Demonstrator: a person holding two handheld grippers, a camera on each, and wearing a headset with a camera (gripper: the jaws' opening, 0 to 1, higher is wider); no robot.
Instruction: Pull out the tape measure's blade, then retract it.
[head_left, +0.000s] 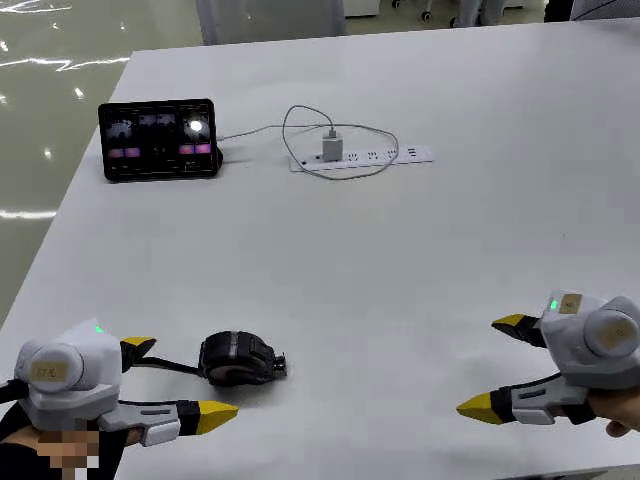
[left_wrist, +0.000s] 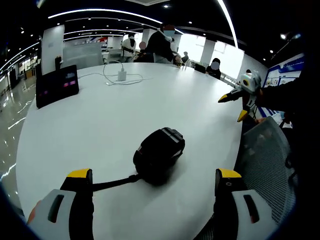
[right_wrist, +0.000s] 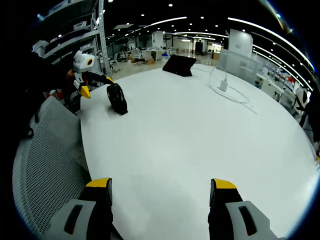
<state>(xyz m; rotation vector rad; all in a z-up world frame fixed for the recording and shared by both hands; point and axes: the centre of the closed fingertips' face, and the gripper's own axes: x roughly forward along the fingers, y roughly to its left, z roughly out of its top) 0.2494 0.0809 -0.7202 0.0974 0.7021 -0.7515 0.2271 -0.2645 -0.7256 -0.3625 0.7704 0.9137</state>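
At the near left, the left gripper (head_left: 185, 378) with white body and yellow-tipped jaws stands wide open and grips nothing. Just ahead of its jaws, the black, rounded tape measure (head_left: 238, 358) lies on the white table (head_left: 400, 280), its blade in. Its thin black strap (head_left: 172, 364) runs left to the gripper's far jaw. At the far left stands a dark tablet (head_left: 158, 138), and right of it lies a white power strip (head_left: 362, 157) with a looped cable. At the near right, well apart from the tape measure, the right gripper (head_left: 487, 365) is also spread wide and empty.
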